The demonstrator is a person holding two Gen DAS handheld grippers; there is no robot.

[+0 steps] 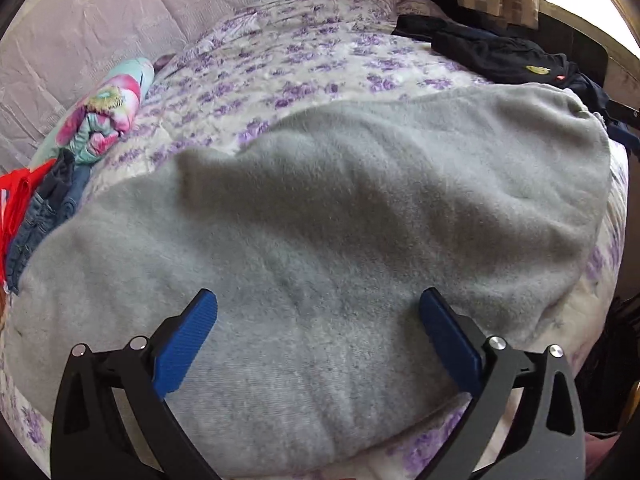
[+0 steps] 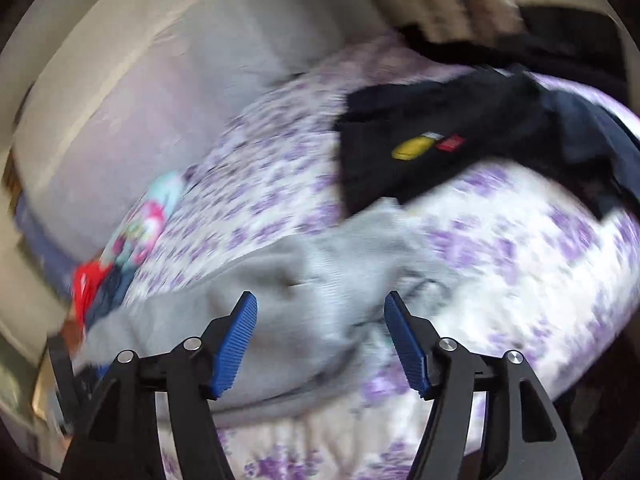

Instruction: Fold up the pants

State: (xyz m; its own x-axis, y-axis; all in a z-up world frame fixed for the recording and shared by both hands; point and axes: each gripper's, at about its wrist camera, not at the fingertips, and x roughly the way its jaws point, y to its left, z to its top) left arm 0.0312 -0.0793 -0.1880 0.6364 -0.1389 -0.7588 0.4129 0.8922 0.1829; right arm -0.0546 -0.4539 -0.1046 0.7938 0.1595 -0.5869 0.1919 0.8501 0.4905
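Pants point(image 1: 320, 216), grey and fleecy, are spread flat across the purple-flowered bedspread point(image 1: 280, 60), taking up most of the near side of the bed. Left gripper point(image 1: 318, 300) hangs over them with its blue pads wide apart, nothing pinched. Right gripper point(image 2: 320, 300) is apart too, the picture blurry, grey cloth under it. Dark clothes point(image 2: 460, 136) sit beyond; a colourful folded bundle point(image 1: 108, 116), jeans point(image 1: 48, 208) and something red point(image 1: 18, 196) are off left.
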